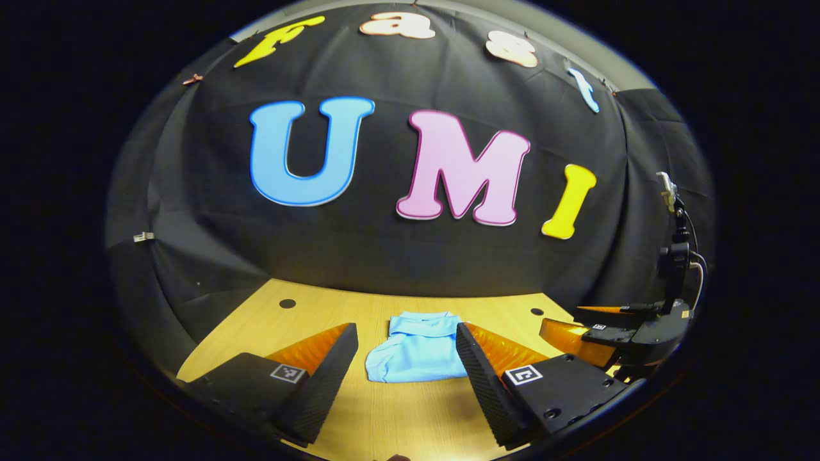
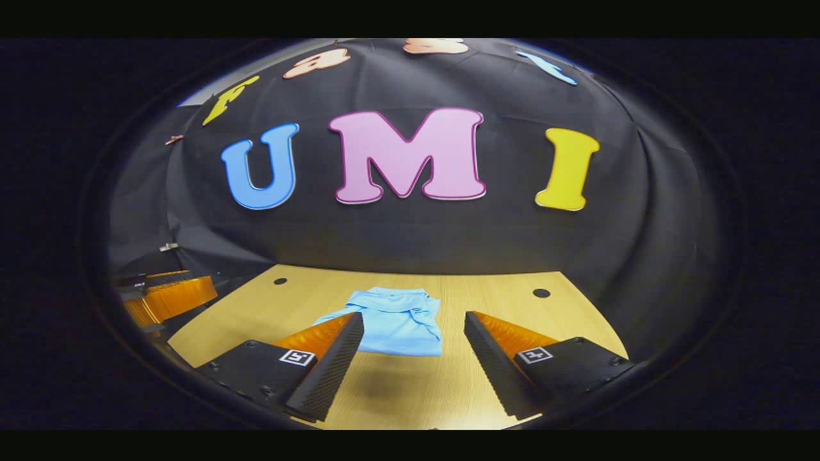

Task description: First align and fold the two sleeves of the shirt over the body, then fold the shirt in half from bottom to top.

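A light blue shirt [image 1: 416, 349] lies folded into a compact bundle on the wooden table [image 1: 397, 410], collar toward the back wall. My left gripper [image 1: 403, 339] hovers above the table in front of it, open, with nothing between its fingers. In the right gripper view the shirt [image 2: 397, 323] lies ahead and slightly left, its left edge hidden behind one finger. My right gripper [image 2: 413, 326] is open and empty, raised off the table. The right gripper [image 1: 576, 333] also appears at the right edge of the left gripper view, and the left gripper [image 2: 163, 294] at the far left of the right gripper view.
The table has round holes near its back corners [image 1: 287, 303] [image 2: 541, 292]. The black cloth wall rises just behind the table. A stand with cables [image 1: 676, 256] is at the right side in the left gripper view. Bare wood [image 2: 410, 390] lies in front of the shirt.
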A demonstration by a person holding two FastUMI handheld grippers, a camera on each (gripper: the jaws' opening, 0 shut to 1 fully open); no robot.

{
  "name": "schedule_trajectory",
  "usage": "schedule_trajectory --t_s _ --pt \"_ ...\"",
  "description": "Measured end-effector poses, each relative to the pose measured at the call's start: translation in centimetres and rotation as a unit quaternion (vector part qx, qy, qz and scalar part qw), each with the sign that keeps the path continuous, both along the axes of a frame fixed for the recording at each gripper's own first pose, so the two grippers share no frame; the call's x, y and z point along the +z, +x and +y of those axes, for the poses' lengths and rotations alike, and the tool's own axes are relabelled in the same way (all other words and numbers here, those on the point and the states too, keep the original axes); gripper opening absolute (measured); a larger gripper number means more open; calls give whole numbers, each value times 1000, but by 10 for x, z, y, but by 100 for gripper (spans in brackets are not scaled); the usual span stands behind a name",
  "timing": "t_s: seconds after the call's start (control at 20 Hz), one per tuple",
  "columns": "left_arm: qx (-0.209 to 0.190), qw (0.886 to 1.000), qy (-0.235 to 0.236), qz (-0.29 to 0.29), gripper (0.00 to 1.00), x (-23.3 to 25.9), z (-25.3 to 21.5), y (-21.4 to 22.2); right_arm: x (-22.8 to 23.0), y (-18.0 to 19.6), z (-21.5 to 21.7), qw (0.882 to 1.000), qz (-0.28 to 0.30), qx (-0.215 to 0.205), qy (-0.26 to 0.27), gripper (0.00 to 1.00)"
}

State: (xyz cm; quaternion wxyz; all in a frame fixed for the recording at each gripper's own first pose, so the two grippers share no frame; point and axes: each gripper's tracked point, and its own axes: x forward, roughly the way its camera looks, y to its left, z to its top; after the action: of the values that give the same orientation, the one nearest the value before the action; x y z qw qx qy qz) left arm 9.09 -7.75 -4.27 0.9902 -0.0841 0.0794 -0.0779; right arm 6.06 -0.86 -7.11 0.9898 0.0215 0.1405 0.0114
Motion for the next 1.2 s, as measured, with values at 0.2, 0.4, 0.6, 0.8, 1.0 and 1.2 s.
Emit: schedule_trajectory --t_s 0.2,0.4,0.6,0.8,1.0,1.2 --pt "6 999 -29 -12 97 12 2 -86 15 -76 11 1000 -13 10 4 98" --pt "7 999 -30 -21 97 5 -2 -144 15 -134 18 1000 -5 29 7 98" --pt "12 999 -21 -32 97 6 -5 -189 23 -171 33 998 -29 52 1 98" --pt "17 999 -12 -37 97 5 -5 -216 27 -187 47 997 -42 63 8 98" --pt "17 999 1 -38 97 5 -2 -230 28 -196 58 996 -43 76 1 98" --pt "23 999 2 -41 97 3 1 -237 31 -200 63 996 -51 77 5 98"
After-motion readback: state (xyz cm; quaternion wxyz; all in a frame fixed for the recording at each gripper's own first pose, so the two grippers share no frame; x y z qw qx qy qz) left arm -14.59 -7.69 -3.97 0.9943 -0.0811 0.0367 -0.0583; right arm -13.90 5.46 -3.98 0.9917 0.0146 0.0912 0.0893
